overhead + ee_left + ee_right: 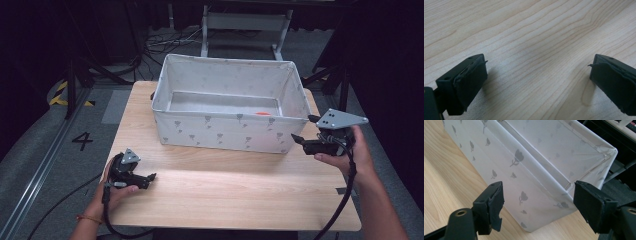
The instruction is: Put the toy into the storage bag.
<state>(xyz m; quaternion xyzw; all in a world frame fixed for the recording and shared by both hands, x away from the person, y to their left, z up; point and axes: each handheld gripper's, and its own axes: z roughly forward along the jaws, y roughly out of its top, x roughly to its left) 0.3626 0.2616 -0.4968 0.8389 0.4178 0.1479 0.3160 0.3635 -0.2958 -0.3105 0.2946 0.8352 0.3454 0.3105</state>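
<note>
A white fabric bin [227, 130] printed with grey tulips stands on the far half of the wooden table [230, 190]. A small orange thing [263, 113] lies inside it near the right front wall. My left gripper [150, 177] rests low at the table's front left, open, with bare wood between its jaws [536, 75]. My right gripper [306, 129] hovers at the bin's right front corner, open and holding nothing. In the right gripper view the bin's corner [559, 202] sits between the two pads [495, 205].
Cables and a metal frame [245, 30] lie on the floor behind the table. A floor marking "4" [82, 141] is at the left. Bare wood stretches in front of the bin.
</note>
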